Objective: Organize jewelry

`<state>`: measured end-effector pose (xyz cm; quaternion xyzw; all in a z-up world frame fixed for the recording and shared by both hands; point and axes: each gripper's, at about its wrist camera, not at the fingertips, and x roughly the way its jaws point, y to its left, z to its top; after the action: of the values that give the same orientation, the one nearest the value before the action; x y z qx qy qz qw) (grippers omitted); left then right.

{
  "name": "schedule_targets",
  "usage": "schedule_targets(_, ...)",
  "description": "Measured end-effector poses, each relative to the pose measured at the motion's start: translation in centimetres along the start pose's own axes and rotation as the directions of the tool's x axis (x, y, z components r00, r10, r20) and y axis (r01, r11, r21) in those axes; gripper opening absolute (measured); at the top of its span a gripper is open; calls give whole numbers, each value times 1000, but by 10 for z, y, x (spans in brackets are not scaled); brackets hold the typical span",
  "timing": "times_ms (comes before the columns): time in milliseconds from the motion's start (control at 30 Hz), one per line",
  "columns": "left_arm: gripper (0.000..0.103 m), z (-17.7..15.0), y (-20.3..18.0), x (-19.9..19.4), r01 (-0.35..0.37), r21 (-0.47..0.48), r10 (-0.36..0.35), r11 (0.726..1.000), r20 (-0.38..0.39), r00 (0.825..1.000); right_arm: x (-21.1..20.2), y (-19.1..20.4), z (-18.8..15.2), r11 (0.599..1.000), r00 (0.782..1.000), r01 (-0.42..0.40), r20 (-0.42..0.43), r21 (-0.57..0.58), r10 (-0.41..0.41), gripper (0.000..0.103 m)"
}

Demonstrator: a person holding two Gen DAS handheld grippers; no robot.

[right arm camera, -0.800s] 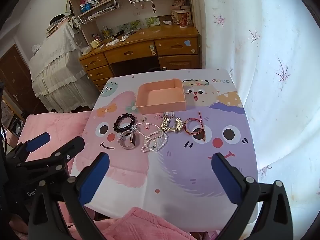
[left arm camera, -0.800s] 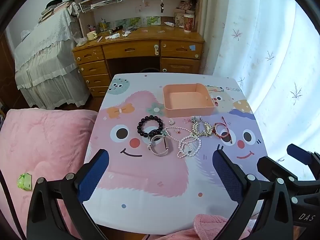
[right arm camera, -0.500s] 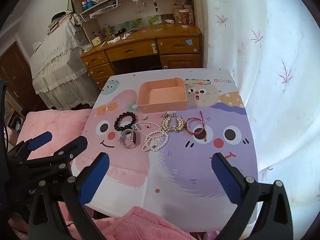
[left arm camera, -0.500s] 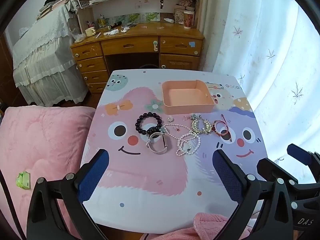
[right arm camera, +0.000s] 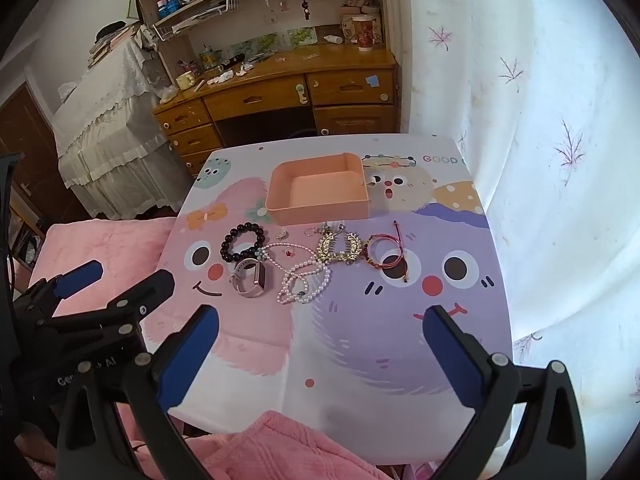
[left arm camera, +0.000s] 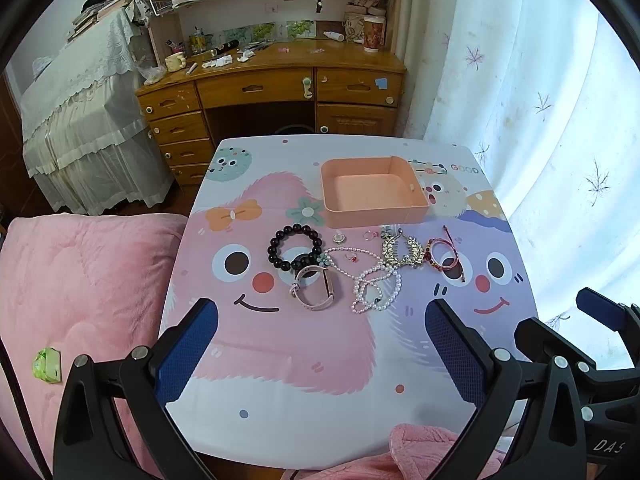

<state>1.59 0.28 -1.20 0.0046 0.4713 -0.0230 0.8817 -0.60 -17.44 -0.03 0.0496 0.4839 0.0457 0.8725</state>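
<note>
Both views tilted down slightly, left tool (left arm camera: 320, 344) and right tool (right arm camera: 320, 344) spread empty; tray (left arm camera: 416, 211) empty

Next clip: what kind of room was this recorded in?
Most likely a bedroom or study corner at home. A cluttered wooden desk with drawers and bookshelves stands behind the cartoon-print table, a pink quilt lies beside it, and a flower-print curtain hangs at the right.

Tray (left arm camera: 374, 216) behind jewelry row (left arm camera: 360, 264) (on table (left arm camera: 304, 392)).
</note>
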Motion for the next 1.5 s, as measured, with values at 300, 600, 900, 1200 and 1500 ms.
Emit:
schedule_targets(300, 102, -4, 3, 2, 1, -1, -1, 1000, -6, 1000, 2, 0, 0, 1000, 1000, -2, -10, 2, 2, 102)
schedule_targets(600, 102, -8, 4, 4, -14, 1, 14, 1000, -21, 1000, 4, 2, -2, 1000, 1000, -3, -15, -2, 3, 102)
schedule_targets(900, 102, -14, 12, 2, 1, -22, -2, 1000, -37, 999, 4, 6, -7, 1000, 1000, -9, -13, -29, 8, 102)
schedule_targets(1200, 102, -13, 23, 2, 6, -43, -8, 999, -39, 999, 4, 10, -6, 999, 1000, -16, -3, -51, 16, 102)
schedule_targets(1500, 102, -17, 46, 2, 9, -42, -11, 999, -47, 999, 11, 16, -6, 1000, 999, -26, 24, -4, 26, 102)
